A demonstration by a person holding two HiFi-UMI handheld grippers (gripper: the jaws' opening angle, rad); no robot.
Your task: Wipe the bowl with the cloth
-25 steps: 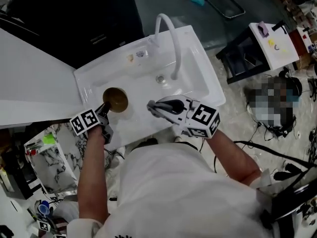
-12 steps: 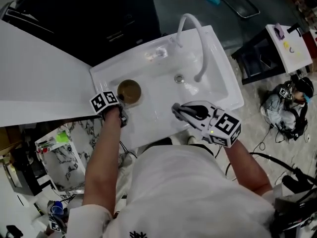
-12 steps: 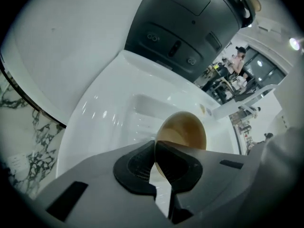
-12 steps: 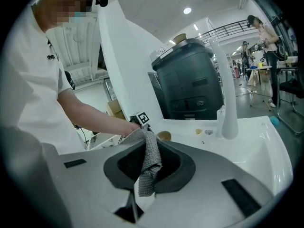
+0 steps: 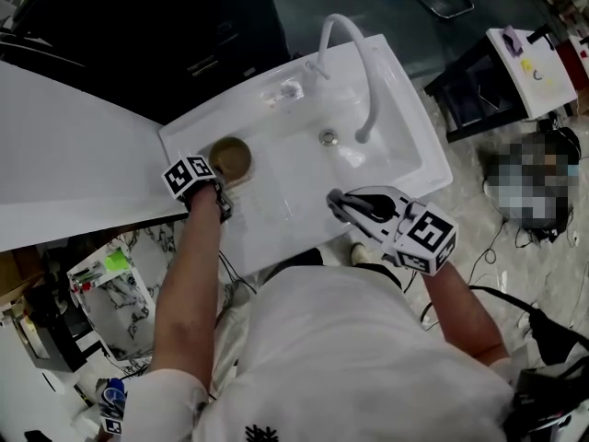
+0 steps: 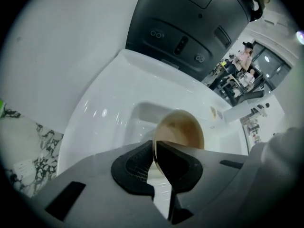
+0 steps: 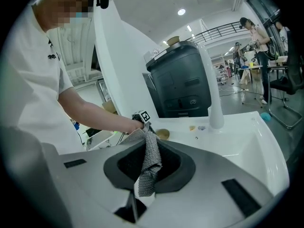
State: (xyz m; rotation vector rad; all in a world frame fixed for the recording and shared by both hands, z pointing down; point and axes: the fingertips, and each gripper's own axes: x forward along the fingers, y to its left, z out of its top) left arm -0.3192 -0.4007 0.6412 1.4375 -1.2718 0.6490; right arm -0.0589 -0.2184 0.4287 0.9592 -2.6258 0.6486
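A brown bowl (image 5: pixel 231 157) hangs tilted over the left part of the white sink (image 5: pixel 405 99). My left gripper (image 5: pixel 221 180) is shut on its near rim; in the left gripper view the rim of the bowl (image 6: pixel 183 129) sits edge-on between the black pads (image 6: pixel 135 167). My right gripper (image 5: pixel 337 201) hovers over the sink's near edge, to the right of the bowl and apart from it. It is shut on a grey knitted cloth (image 7: pixel 151 167), which hangs down out of the right gripper (image 7: pixel 151 148).
A white arched faucet (image 5: pixel 354 63) stands at the sink's back, with the drain (image 5: pixel 328 137) below its spout. Small items lie on the back ledge (image 5: pixel 290 90). A white counter (image 5: pixel 74 155) adjoins on the left, and a black appliance (image 6: pixel 190 27) stands behind.
My left gripper has carried the bowl forward and down into the sink and now points more steeply down. The right gripper with the cloth has hardly moved.
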